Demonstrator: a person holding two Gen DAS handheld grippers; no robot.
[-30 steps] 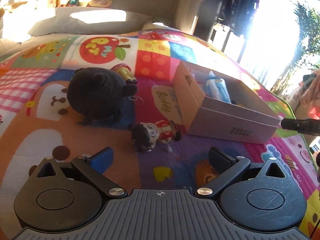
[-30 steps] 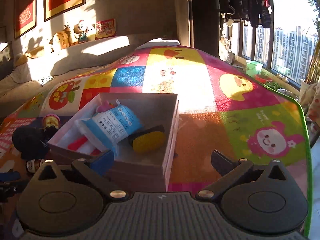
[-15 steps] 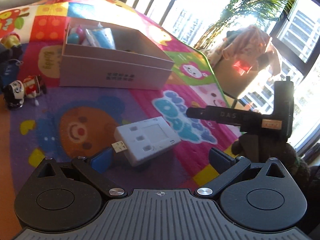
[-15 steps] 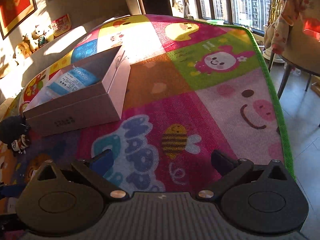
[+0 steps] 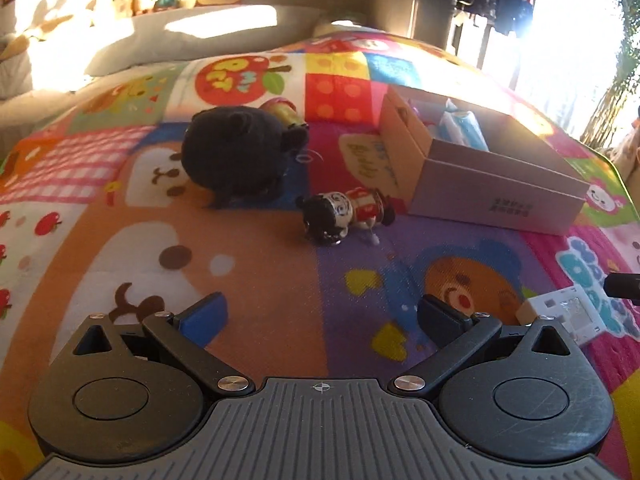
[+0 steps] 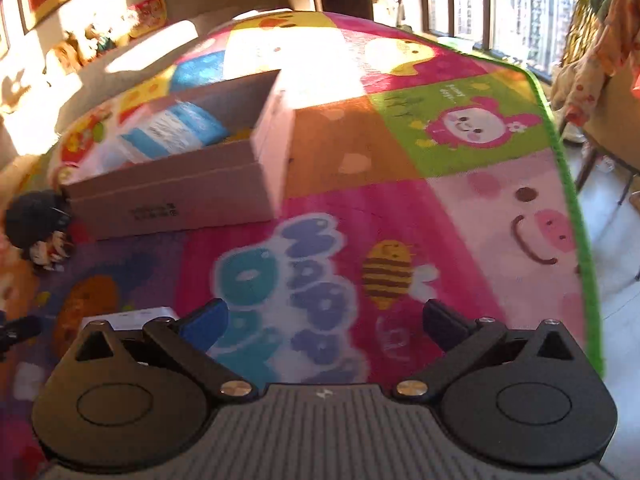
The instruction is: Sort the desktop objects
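Claws both gape wide, empty: your left claw (image 5: 322,314) hangs over the fuzzy mat (image 5: 260,280), glossy doll (image 5: 344,216) ahead, boxy white adapter (image 5: 560,314) beside its right finger; right claw (image 6: 326,322) faces the cardboard box (image 6: 180,196).

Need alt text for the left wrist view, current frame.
Open left gripper hovers empty over a colourful cartoon play mat. Ahead lie a small figurine, a black plush toy and an open cardboard box; a white power adapter sits at right.

One box (image 5: 492,196), one black plush (image 5: 236,156), two figurines (image 5: 348,216), one white adapter (image 5: 564,314).
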